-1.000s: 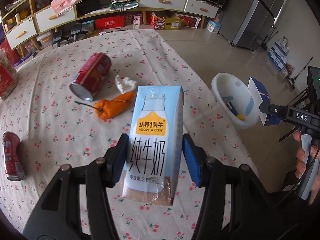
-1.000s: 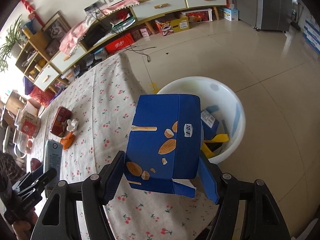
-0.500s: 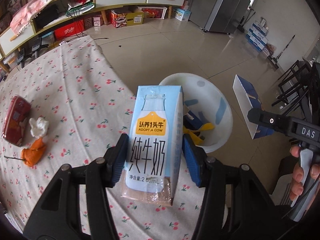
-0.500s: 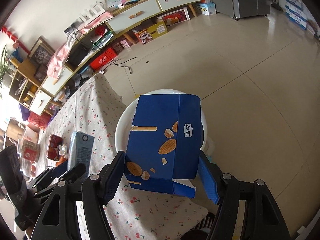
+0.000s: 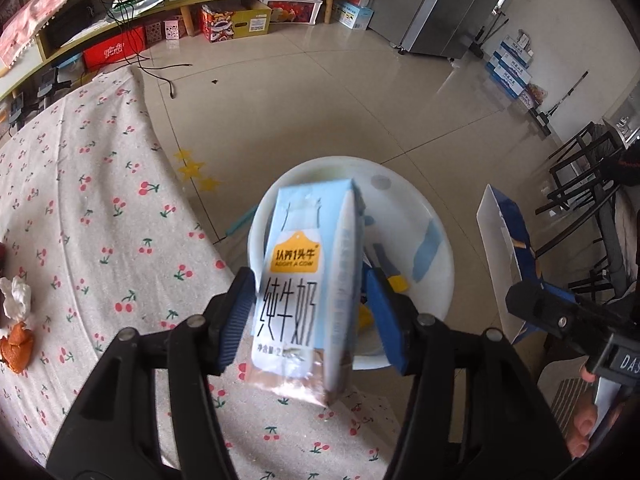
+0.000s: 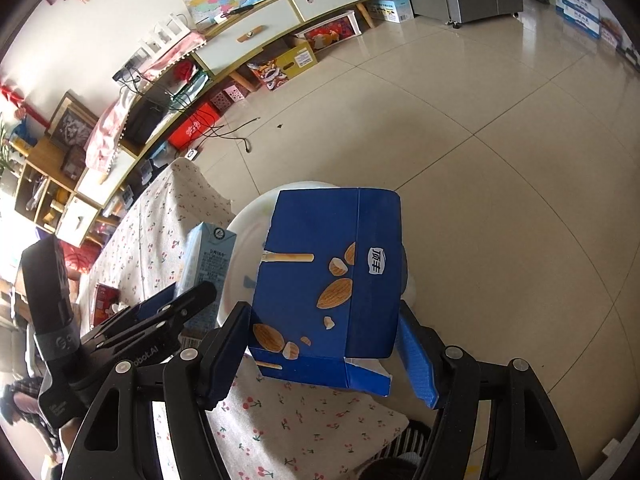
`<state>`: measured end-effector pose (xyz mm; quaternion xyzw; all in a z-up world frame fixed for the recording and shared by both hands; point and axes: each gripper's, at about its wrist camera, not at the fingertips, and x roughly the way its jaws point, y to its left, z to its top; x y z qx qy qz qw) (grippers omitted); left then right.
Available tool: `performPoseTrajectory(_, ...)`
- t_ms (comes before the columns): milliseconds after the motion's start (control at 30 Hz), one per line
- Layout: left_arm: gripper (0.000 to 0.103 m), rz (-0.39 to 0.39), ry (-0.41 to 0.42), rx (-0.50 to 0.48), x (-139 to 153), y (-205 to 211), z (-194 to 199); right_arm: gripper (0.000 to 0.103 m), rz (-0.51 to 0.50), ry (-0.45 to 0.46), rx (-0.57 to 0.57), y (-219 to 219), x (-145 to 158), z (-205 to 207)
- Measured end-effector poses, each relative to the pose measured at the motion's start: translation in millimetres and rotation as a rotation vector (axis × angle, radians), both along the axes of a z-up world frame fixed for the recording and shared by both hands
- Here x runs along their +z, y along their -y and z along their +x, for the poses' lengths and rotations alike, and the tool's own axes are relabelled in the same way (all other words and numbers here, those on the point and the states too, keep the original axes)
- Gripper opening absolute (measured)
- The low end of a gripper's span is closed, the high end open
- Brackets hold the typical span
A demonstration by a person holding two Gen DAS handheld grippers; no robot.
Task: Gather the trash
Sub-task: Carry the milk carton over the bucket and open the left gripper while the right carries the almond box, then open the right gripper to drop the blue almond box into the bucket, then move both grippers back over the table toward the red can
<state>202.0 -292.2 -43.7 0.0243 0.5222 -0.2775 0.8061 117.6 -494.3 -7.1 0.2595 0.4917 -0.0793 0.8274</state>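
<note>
A light blue milk carton (image 5: 304,280) sits between the blue pads of my left gripper (image 5: 312,320), tilted and blurred, above the white bin (image 5: 416,200) on the floor. The left jaws are opening, and a gap shows between the right pad and the carton. My right gripper (image 6: 324,360) is shut on a dark blue snack box (image 6: 332,272) printed with almonds, held over the same bin (image 6: 248,248). In the right wrist view the carton (image 6: 208,256) and left gripper (image 6: 172,312) appear at the left. The bin holds several blue and yellow scraps.
The table with a cherry-print cloth (image 5: 100,220) ends just beside the bin. On it lie an orange peel (image 5: 16,344), a crumpled tissue (image 5: 16,296) and a red can (image 6: 105,300). Dark chairs (image 5: 580,184) stand at the right; a low cabinet lines the far wall.
Both grippers swung from over the table to above the bin. The left jaws have widened and the milk carton has tilted between them. The blue box stays gripped.
</note>
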Motion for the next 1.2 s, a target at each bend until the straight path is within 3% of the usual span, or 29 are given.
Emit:
performPoseTrajectory(67, 0.073, -0.025, 0.010, 0.013, 5, -5, -1, 0.071, 0.000, 0.000, -0.003, -1, 0, 0)
performPoseTrajectory(300, 0.075, -0.019, 0.022, 0.029, 12, -27, -6, 0.072, -0.003, -0.010, -0.008, 0, -2, 1)
performPoseTrajectory(767, 0.091, 0.007, 0.035, 0.115, 10, -106, -28, 0.074, -0.038, -0.032, 0.021, -17, -7, 19)
performPoseTrajectory(900, 0.097, 0.027, 0.043, 0.136, 9, -125, -34, 0.085, -0.054, -0.030, 0.023, -19, -6, 22)
performPoseTrajectory(1200, 0.098, 0.052, 0.045, 0.181, 6, -176, -44, 0.086, -0.083, -0.032, 0.033, -31, 0, 22)
